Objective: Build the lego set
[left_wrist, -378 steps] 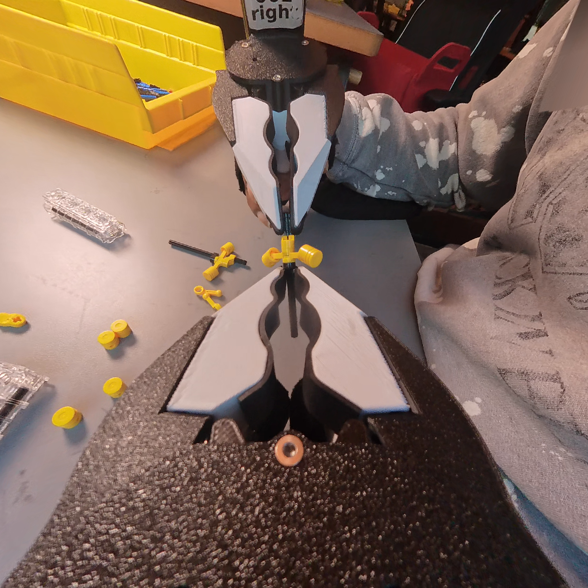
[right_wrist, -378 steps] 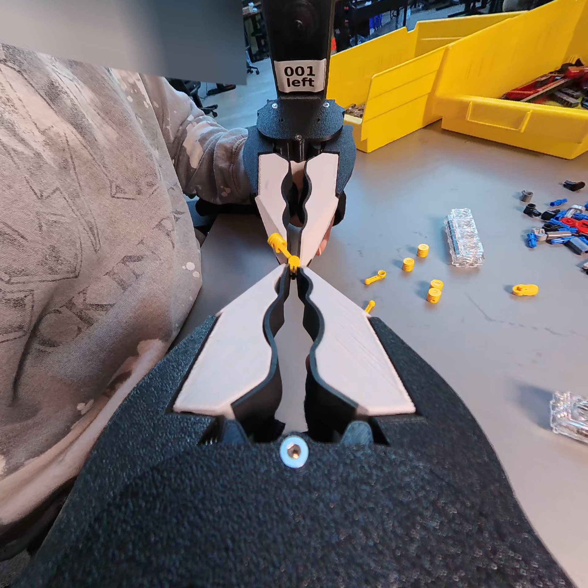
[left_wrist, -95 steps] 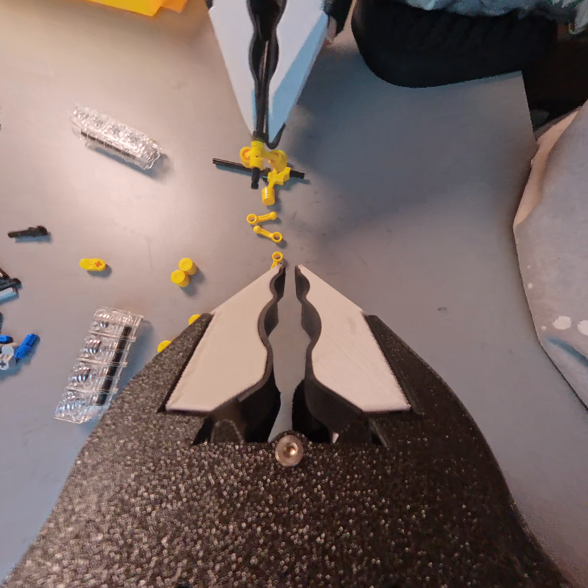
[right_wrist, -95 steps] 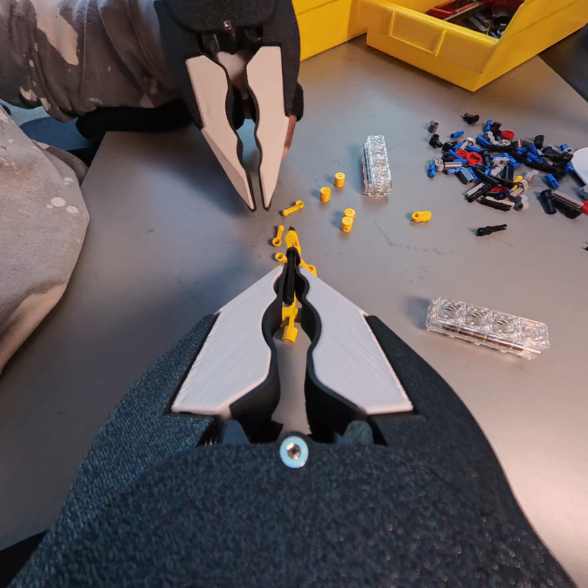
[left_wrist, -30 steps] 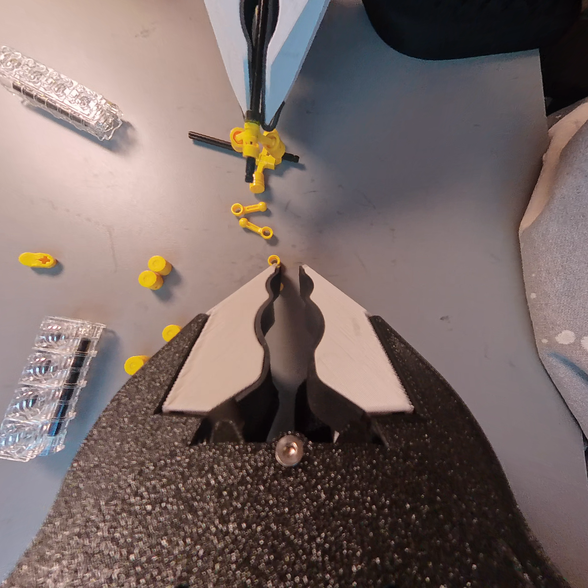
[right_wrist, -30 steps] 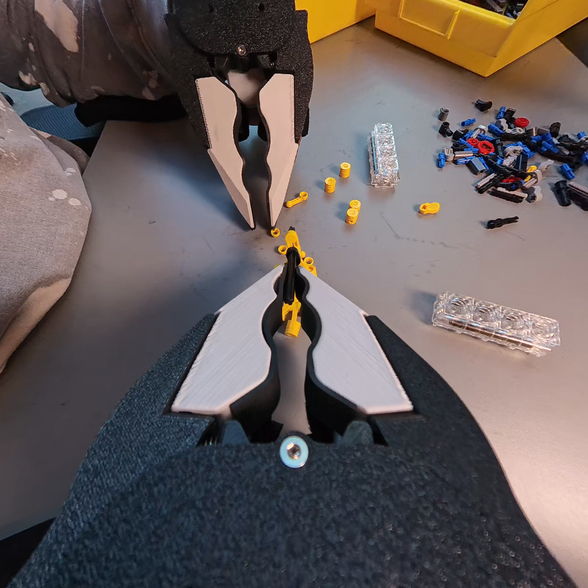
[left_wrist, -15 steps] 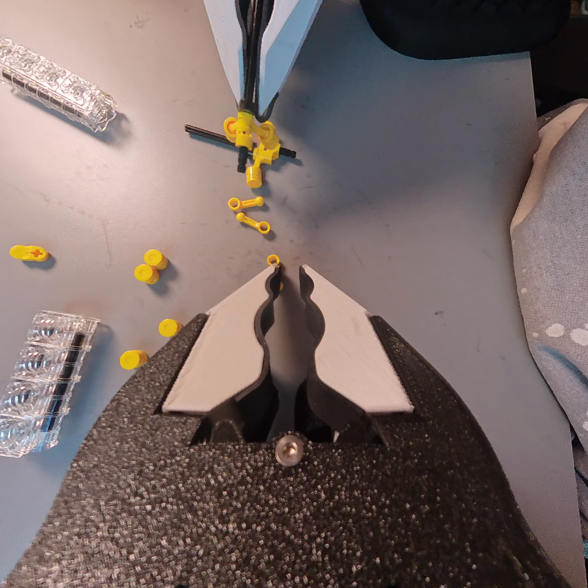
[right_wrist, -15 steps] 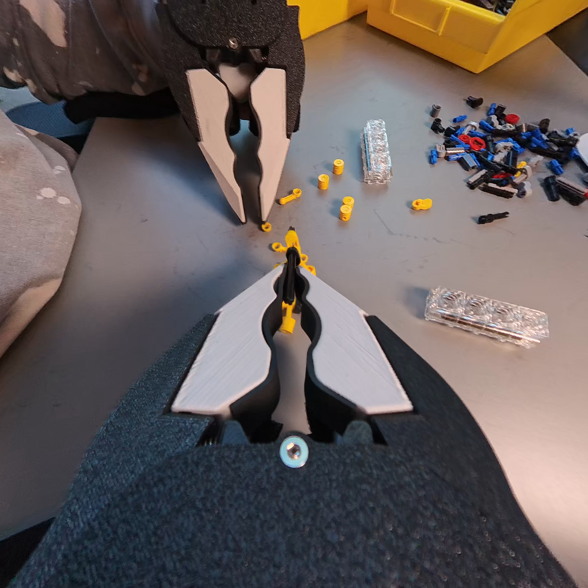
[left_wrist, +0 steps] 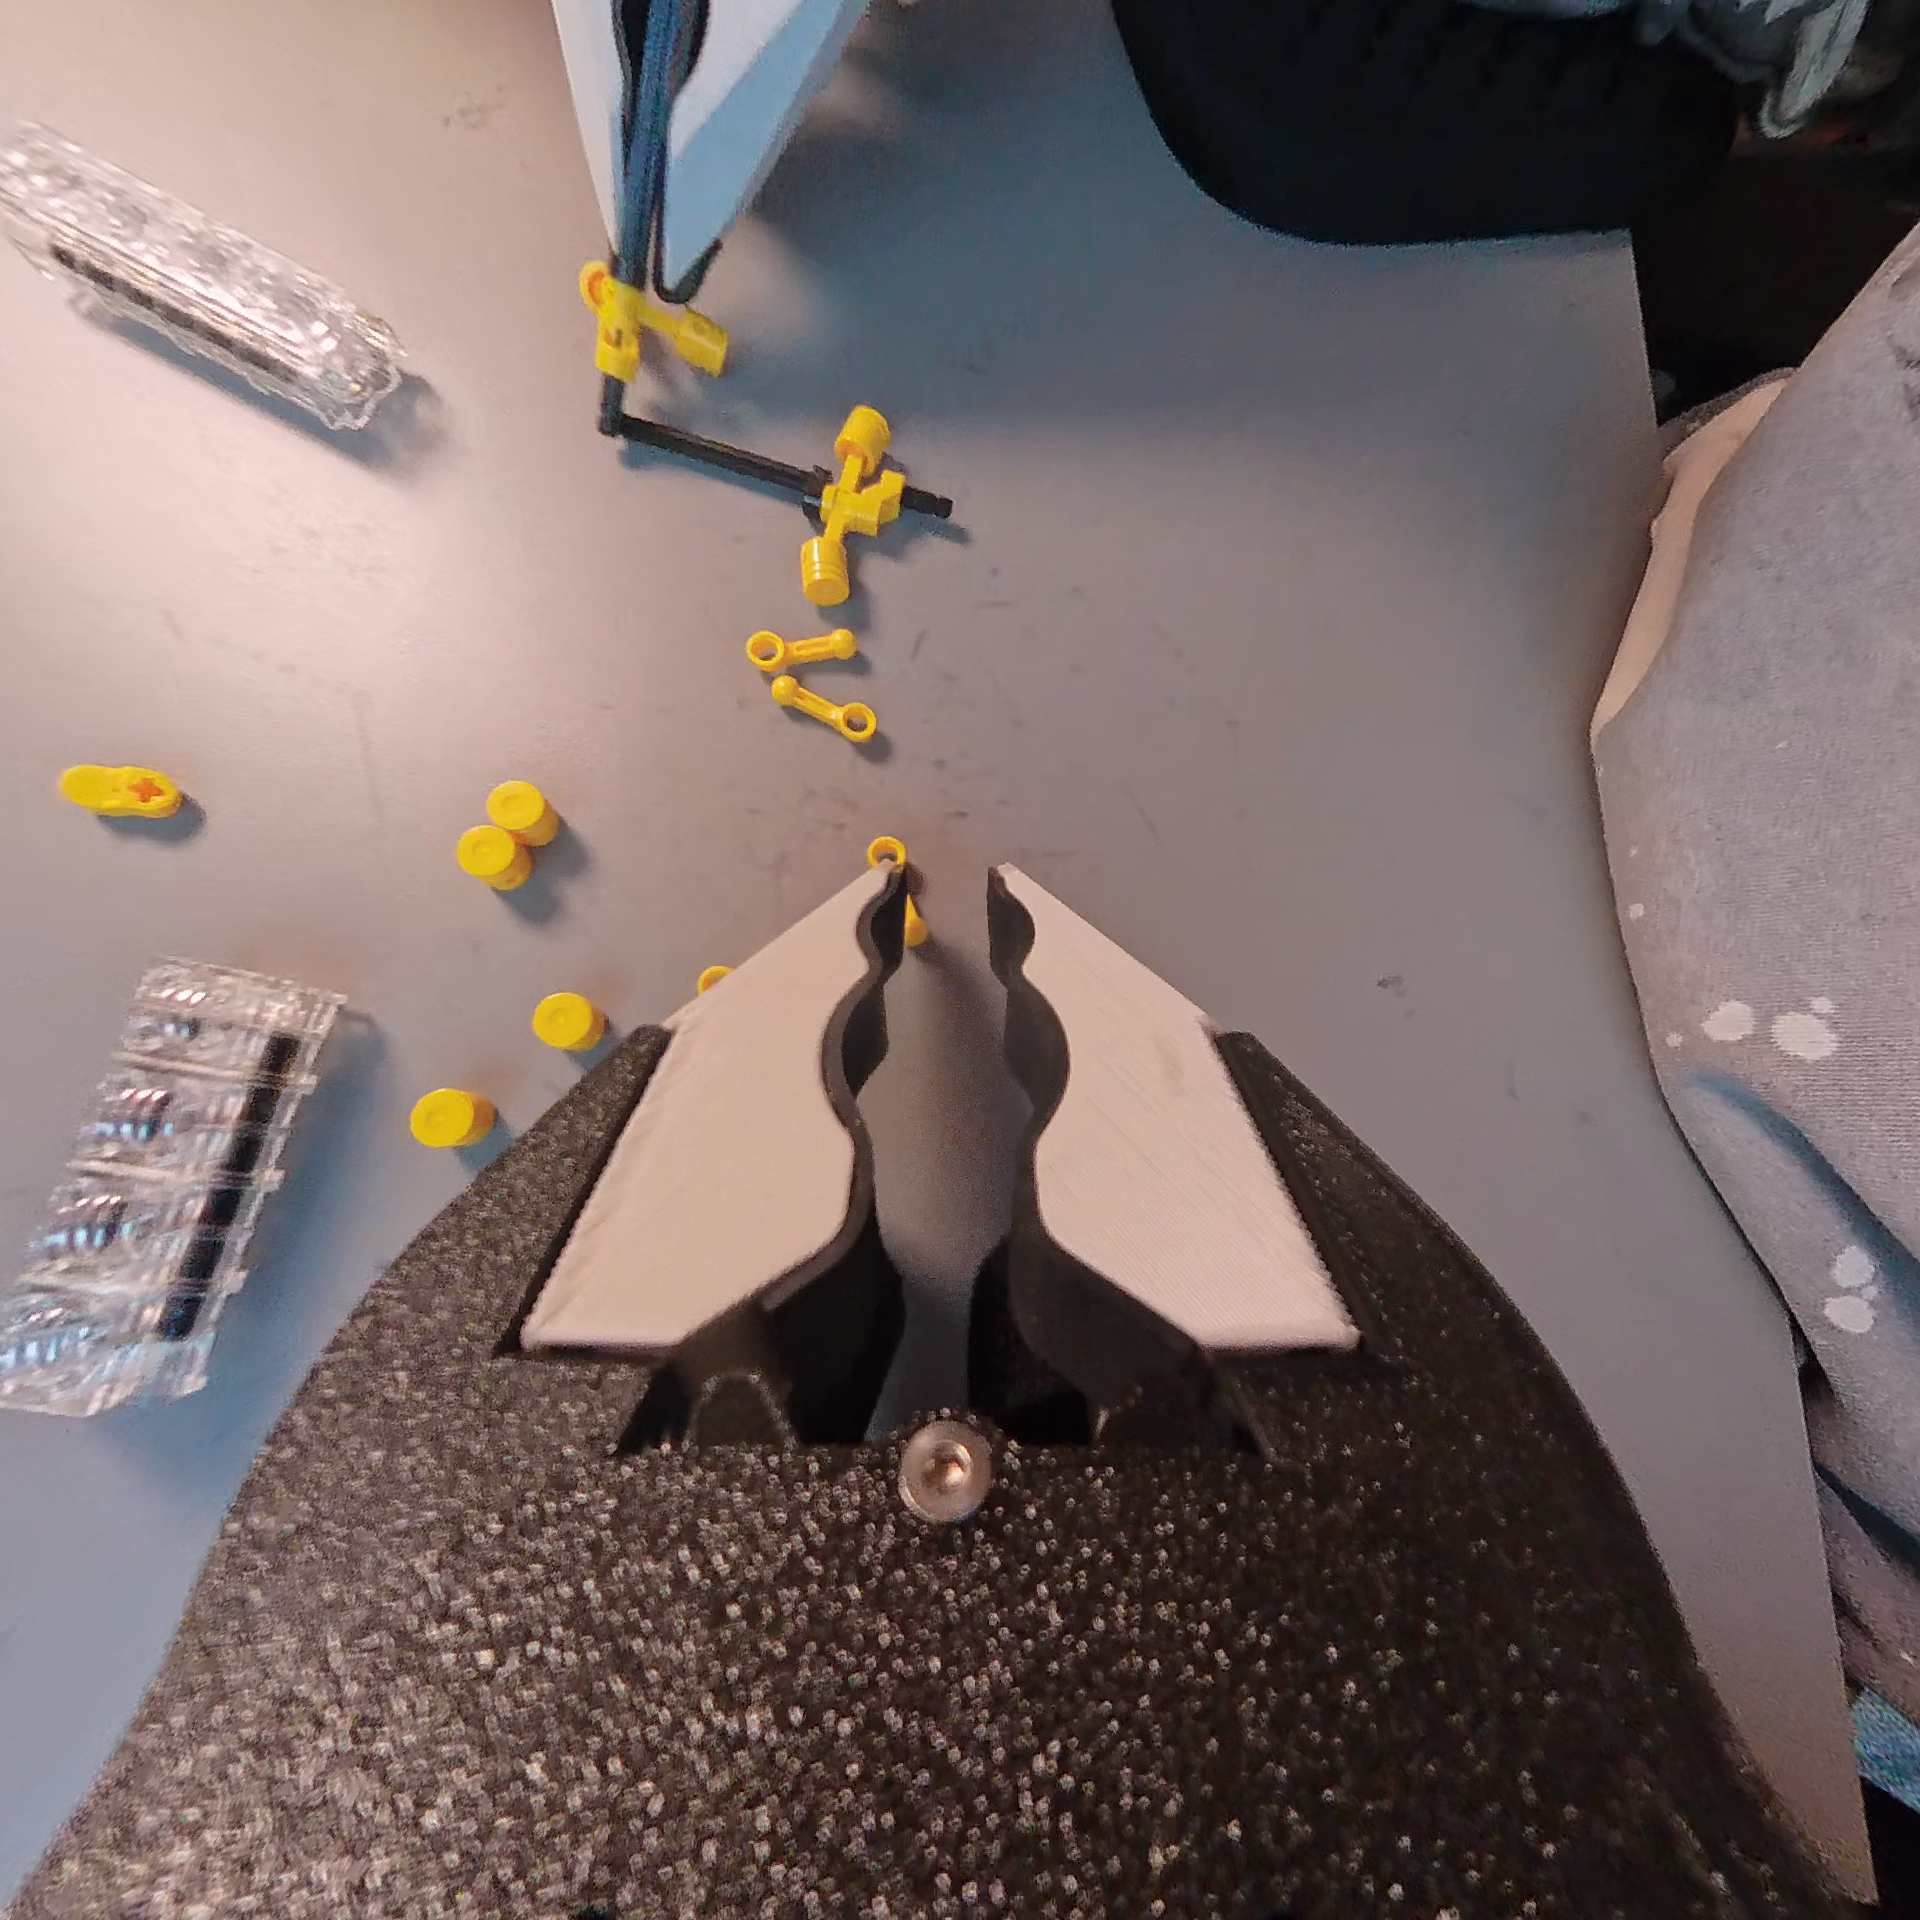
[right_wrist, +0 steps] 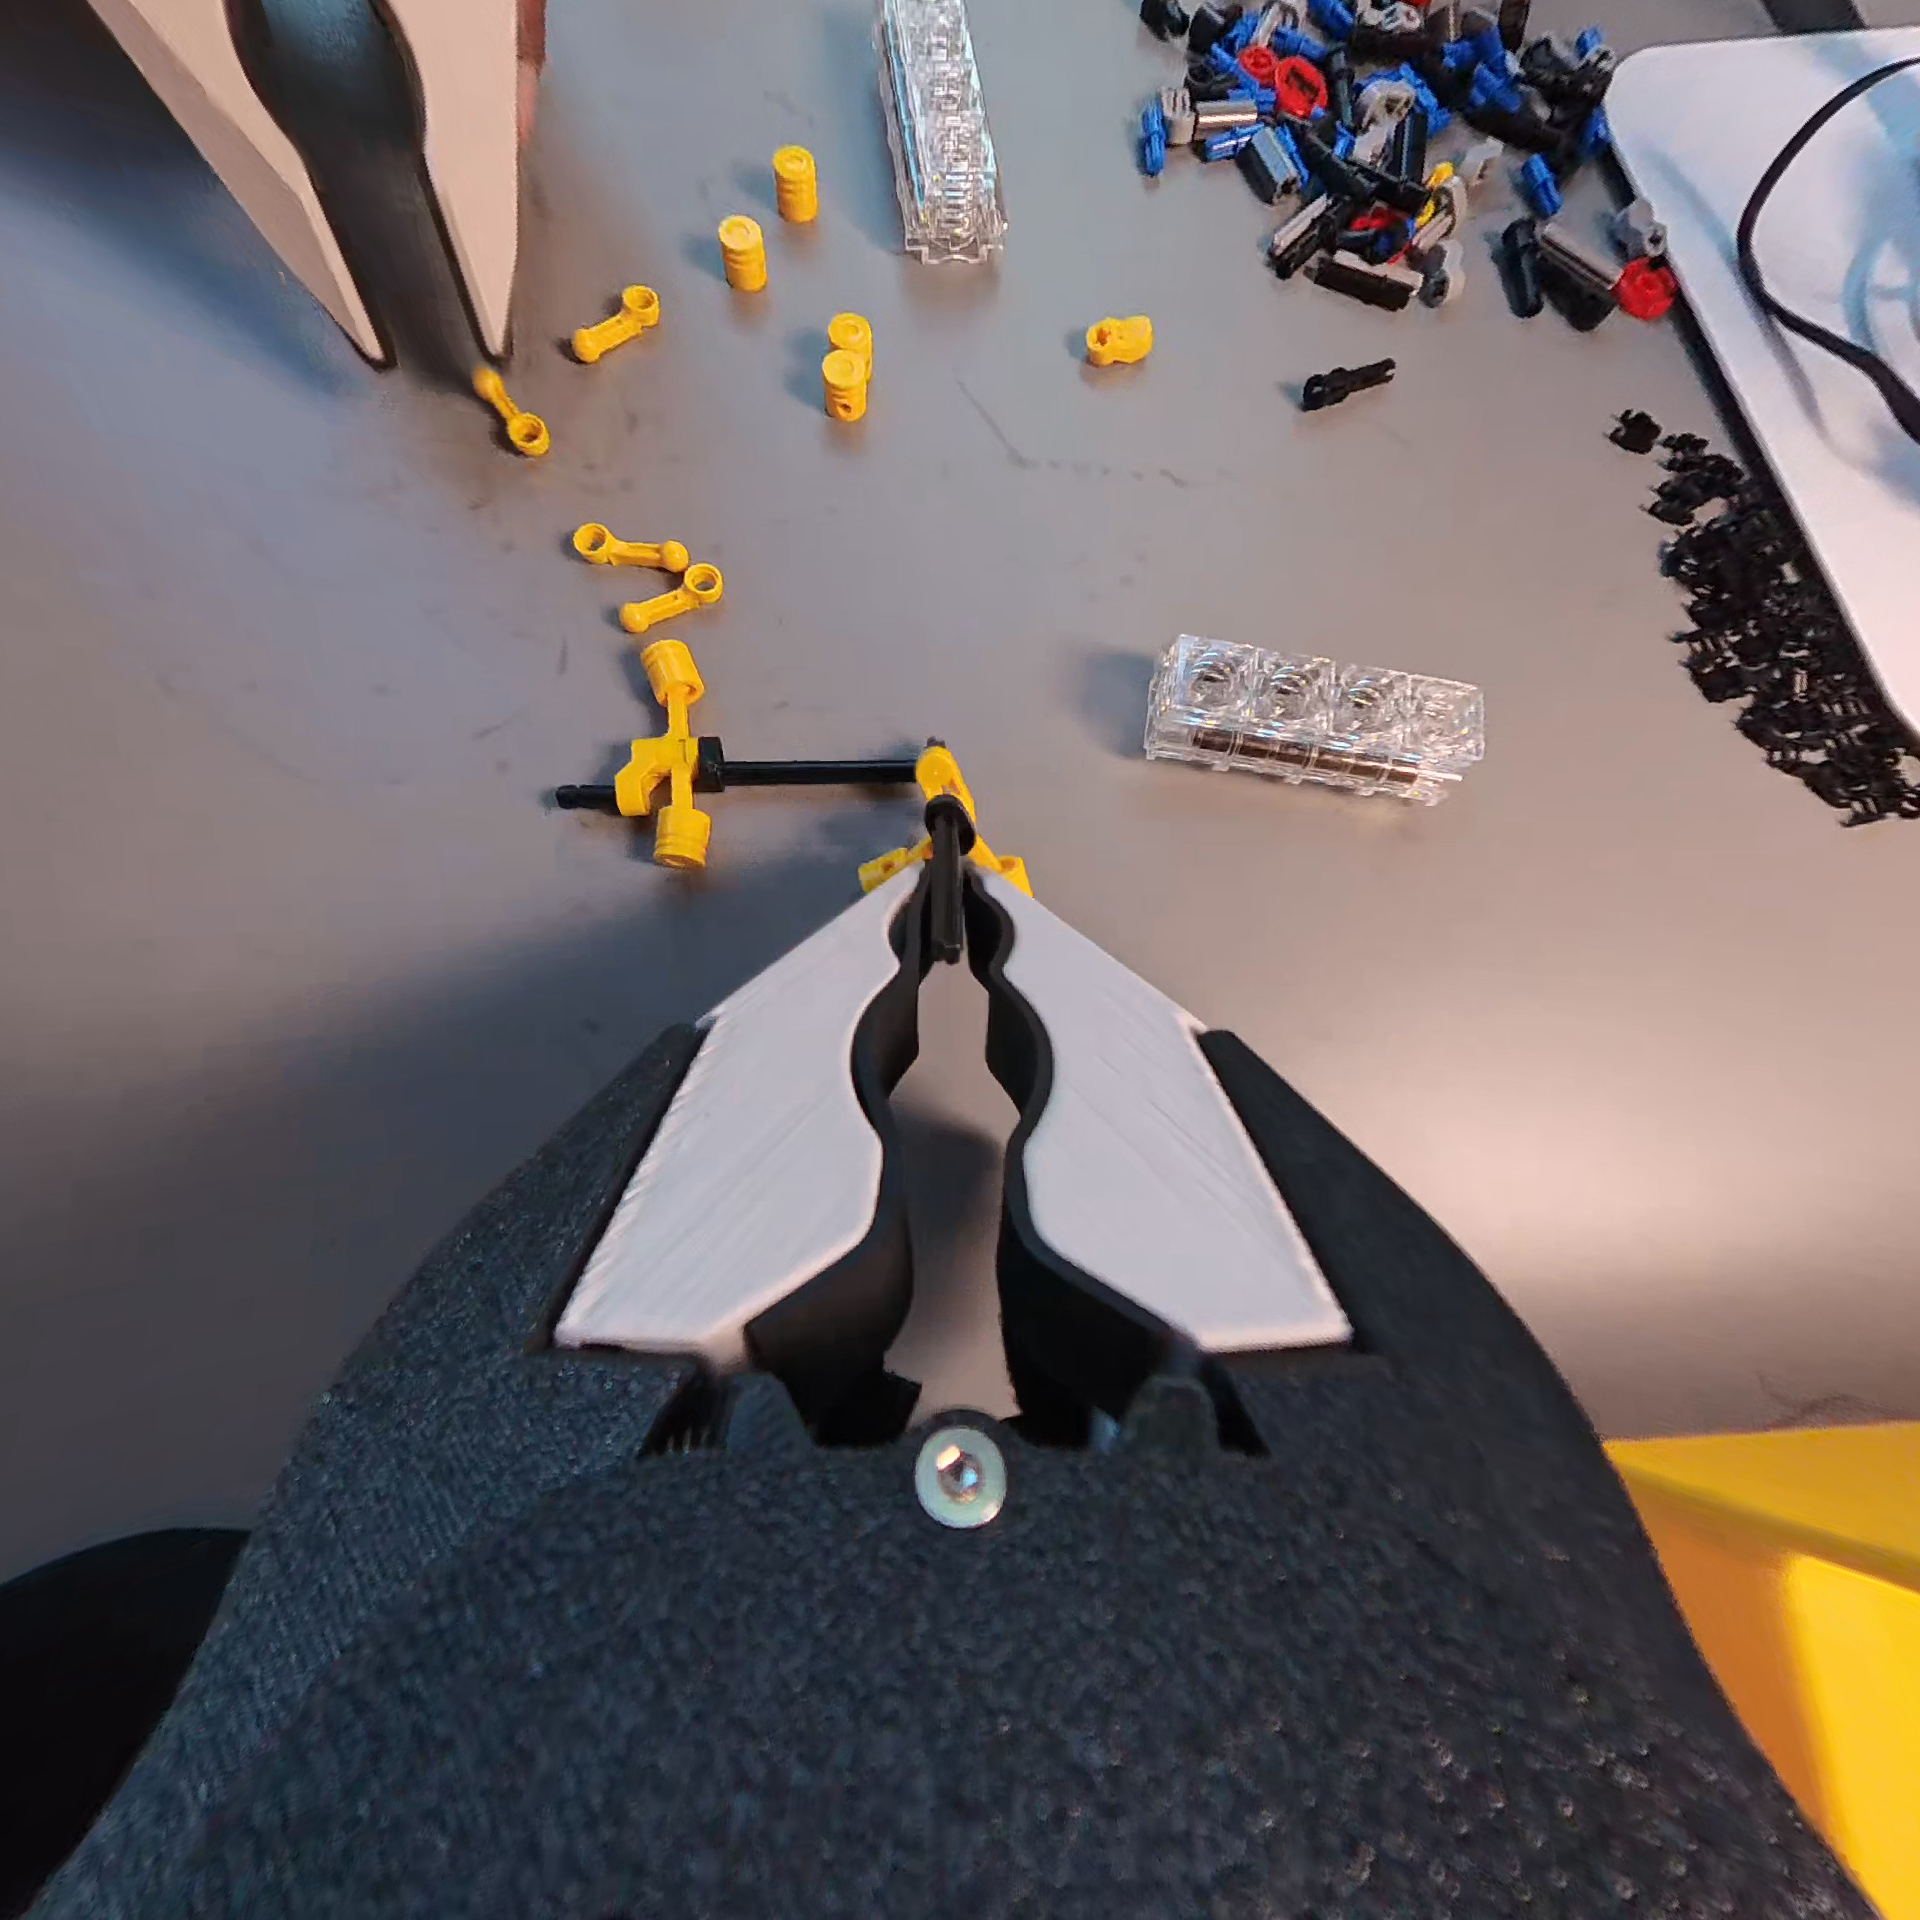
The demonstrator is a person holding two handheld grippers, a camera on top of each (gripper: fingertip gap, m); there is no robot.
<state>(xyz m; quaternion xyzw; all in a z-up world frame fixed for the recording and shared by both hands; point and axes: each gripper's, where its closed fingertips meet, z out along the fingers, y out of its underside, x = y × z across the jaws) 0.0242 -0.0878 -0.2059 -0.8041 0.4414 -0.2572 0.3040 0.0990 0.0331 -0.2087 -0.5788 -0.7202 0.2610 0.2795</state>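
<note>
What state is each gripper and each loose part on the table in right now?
left gripper: open, tips at a small yellow link rod lying on the table.
right gripper: shut on a black axle with yellow connectors, held just above the table.
second axle assembly: lying flat, free of both grippers.
two yellow link rods: lying loose, side by side.
clear block: lying on its side.
mixed parts pile: heaped, untouched.

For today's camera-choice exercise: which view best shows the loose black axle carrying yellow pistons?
The right wrist view: the black axle with yellow pistons lies whole and sharp before the right gripper. The left wrist view shows it farther off.
</note>
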